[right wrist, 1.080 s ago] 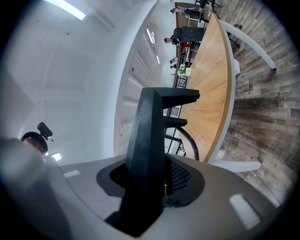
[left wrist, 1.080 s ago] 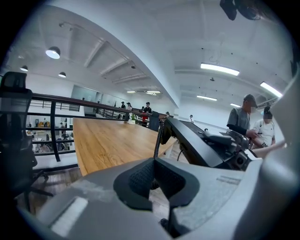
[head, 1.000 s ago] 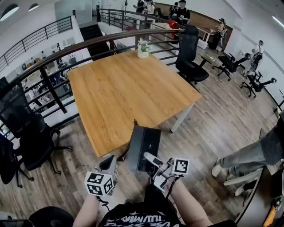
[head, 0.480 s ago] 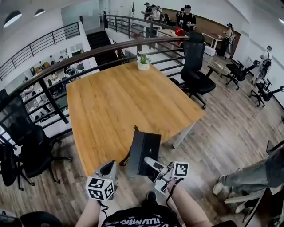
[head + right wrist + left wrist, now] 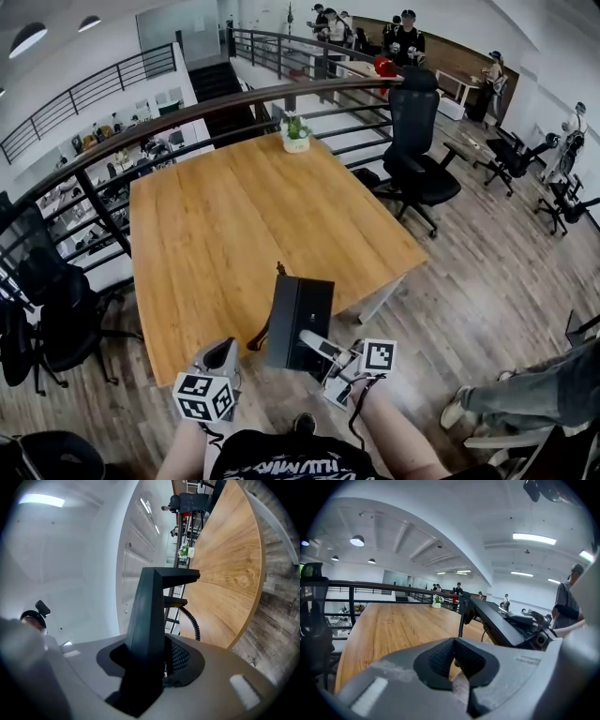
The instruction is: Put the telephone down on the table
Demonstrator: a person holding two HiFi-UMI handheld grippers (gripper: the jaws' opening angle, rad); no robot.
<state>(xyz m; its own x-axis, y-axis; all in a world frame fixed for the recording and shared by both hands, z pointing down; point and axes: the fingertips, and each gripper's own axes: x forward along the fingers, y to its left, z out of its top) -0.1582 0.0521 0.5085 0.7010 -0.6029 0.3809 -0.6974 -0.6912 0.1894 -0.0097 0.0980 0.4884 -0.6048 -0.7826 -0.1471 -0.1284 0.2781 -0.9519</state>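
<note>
Where the telephone (image 5: pixel 300 319) is: up off the table (image 5: pixel 206 225), carried by its near end in the right gripper (image 5: pixel 319 349). In the head view its far part overlaps the table's near edge and its near part lies over the wooden floor (image 5: pixel 450 272).
Telephone's look: black all over, with a flat oblong body, longer than wide, and a smooth matt top face. In the left gripper view it (image 5: pixel 501 620) shows as a thin slanted slab. A small stub sticks out at its far left corner.
Cord: a black coiled cord (image 5: pixel 461 620) drops from that far corner. In the head view it (image 5: pixel 256 337) hangs in a loose curve off the telephone's left edge.
Right gripper: clenched on the telephone. In the right gripper view (image 5: pixel 157 660) the dark slab (image 5: pixel 147 616) stands on edge between the jaws, with a pad pressed to each face and the coil (image 5: pixel 192 620) trailing beside it.
Left gripper: the left gripper (image 5: pixel 225 354) is to the left of the telephone and apart from its body. Its jaws (image 5: pixel 453 656) are closed together with nothing between them. The cord passes just beyond its tip, and I cannot tell whether the two touch.
Table: pale wood top on a white leg (image 5: pixel 380 300), bare but for a small white pot with a green plant (image 5: pixel 296 131) at the far edge.
Around it: a black office chair (image 5: pixel 417 141) at the far right corner, more black chairs (image 5: pixel 47 300) to the left, a dark railing (image 5: pixel 187 112) behind, people standing far off, and a person's leg (image 5: pixel 534 394) at the right.
</note>
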